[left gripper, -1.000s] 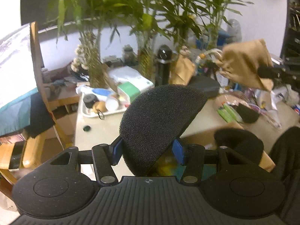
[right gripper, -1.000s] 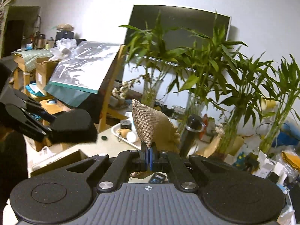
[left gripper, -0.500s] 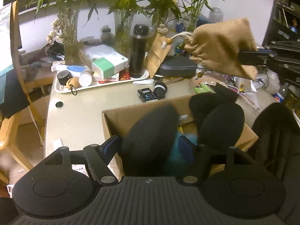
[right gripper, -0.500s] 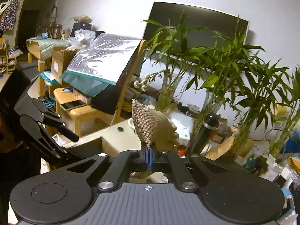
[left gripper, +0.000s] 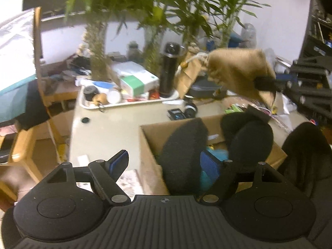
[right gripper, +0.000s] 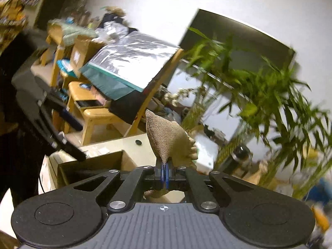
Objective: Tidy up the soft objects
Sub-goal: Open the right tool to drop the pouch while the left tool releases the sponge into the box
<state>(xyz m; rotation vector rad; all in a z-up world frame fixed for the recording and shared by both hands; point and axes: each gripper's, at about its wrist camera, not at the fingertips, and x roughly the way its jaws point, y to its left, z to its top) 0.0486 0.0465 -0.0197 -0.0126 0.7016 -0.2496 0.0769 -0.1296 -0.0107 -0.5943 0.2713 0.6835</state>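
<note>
The left gripper [left gripper: 166, 164] hangs wide open over the near end of the cardboard box [left gripper: 149, 143] on the table [left gripper: 108, 124], and the black foam pad [left gripper: 182, 155] sits loose inside the box, leaning between the spread fingers next to a second black pad [left gripper: 251, 143] on its right. The right gripper [right gripper: 165, 173] is pinched tight on a corner of the burlap pouch [right gripper: 166, 139], holding it up in the air over the far right side of the box.

left gripper [left gripper: 166, 164] | black linkages | blue pads | silver screws
</note>
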